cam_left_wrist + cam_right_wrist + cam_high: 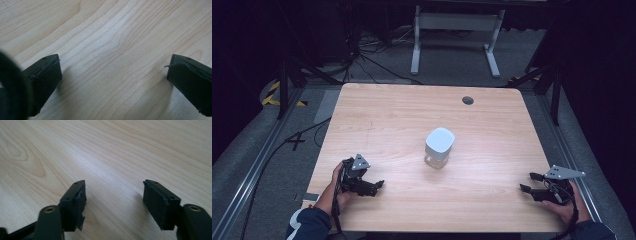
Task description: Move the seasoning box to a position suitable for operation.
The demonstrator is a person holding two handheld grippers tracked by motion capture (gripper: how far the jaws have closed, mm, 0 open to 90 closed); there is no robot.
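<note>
At the near edge of the wooden table (382, 107), on the left side of the high view, a hand (334, 187) holds the left gripper (379, 184) low over the wood. In the left gripper view its two black jaws stand wide apart, one at each side of the picture, and between them there is only the bare wood grain. They hold nothing. The jaw tips are very close to the table surface, with dark shadow just under them, but I cannot tell if they really touch it.

On the right side of the near edge, the other hand (564, 205) holds the right gripper (528, 182), with its grey three-cornered plate (563, 173) on top. In the right gripper view its jaws are also spread, with a clear gap between the two pads (81, 200), somewhat narrower than on the left gripper. Nothing is between them, only the table. This gripper also points toward the middle of the table.

Farther away, near the centre of the table, stands a small clear jar with a white square cap (439, 147). It is upright, between the two grippers and well apart from both of them.

Beyond it, close to the far edge, there is a small dark round hole (468, 100) in the table top.
</note>
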